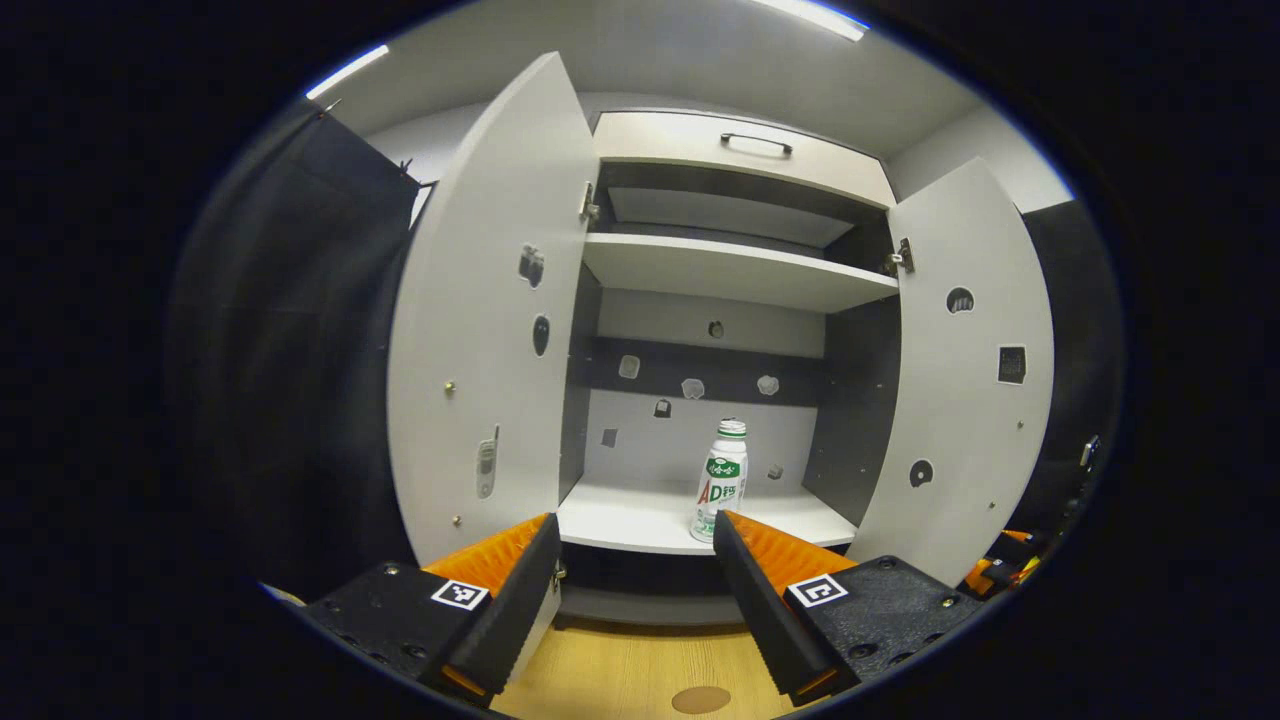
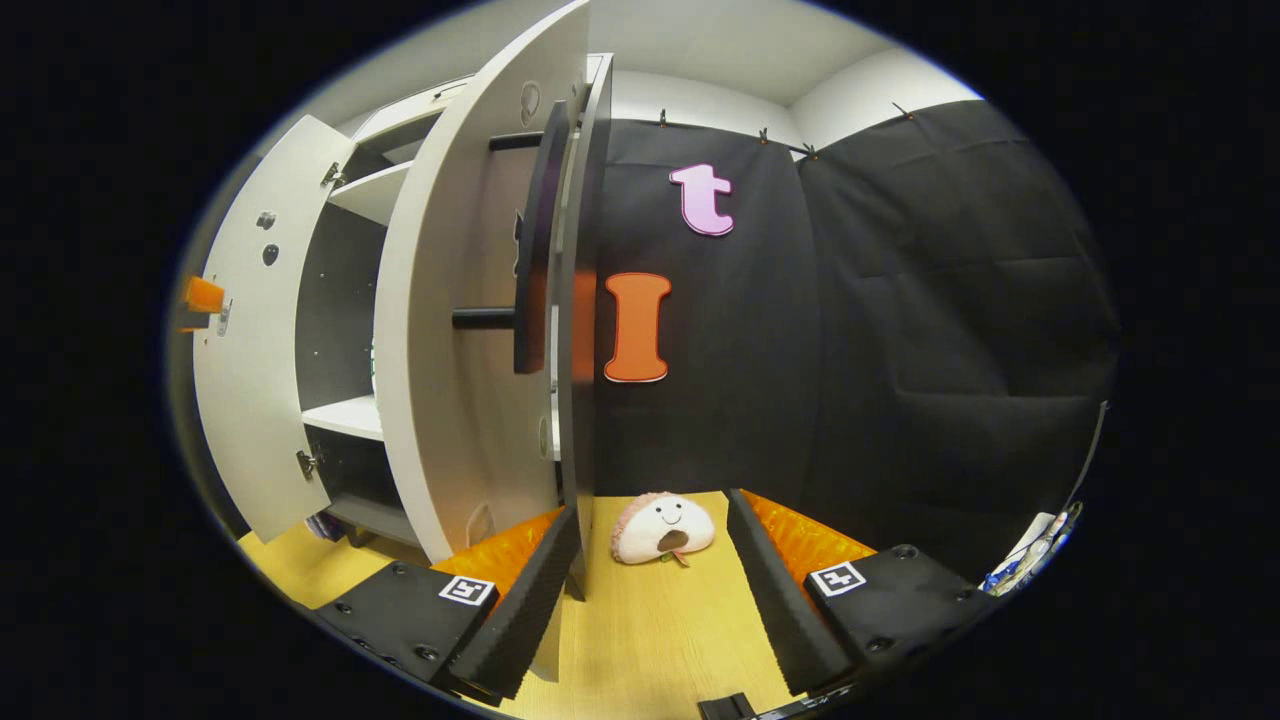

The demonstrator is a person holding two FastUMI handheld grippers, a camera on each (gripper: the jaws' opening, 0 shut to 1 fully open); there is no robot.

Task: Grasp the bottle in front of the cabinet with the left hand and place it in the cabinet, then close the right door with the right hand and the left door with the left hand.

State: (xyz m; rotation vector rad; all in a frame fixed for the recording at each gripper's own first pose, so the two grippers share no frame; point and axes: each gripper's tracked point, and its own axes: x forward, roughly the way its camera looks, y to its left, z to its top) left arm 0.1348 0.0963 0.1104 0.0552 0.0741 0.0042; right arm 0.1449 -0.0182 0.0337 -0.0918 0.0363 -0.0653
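A white bottle (image 1: 720, 480) with a green label stands upright on the cabinet's lower shelf (image 1: 630, 520), near the front edge. My left gripper (image 1: 637, 560) is open in front of that shelf with nothing between its fingers; the bottle is just past its right fingertip. The left door (image 1: 490, 330) and right door (image 1: 960, 380) both stand wide open. In the right gripper view the right door (image 2: 470, 380) is seen almost edge-on, with its black bar handle (image 2: 530, 240). My right gripper (image 2: 655, 540) is open, its left finger close beside the door's lower edge.
A closed drawer (image 1: 740, 150) with a handle tops the cabinet. A plush toy (image 2: 662, 527) lies on the wooden table (image 2: 650, 640) beyond my right gripper's fingers. Black cloth walls stand on both sides. The left door (image 2: 250, 330) shows at the far left.
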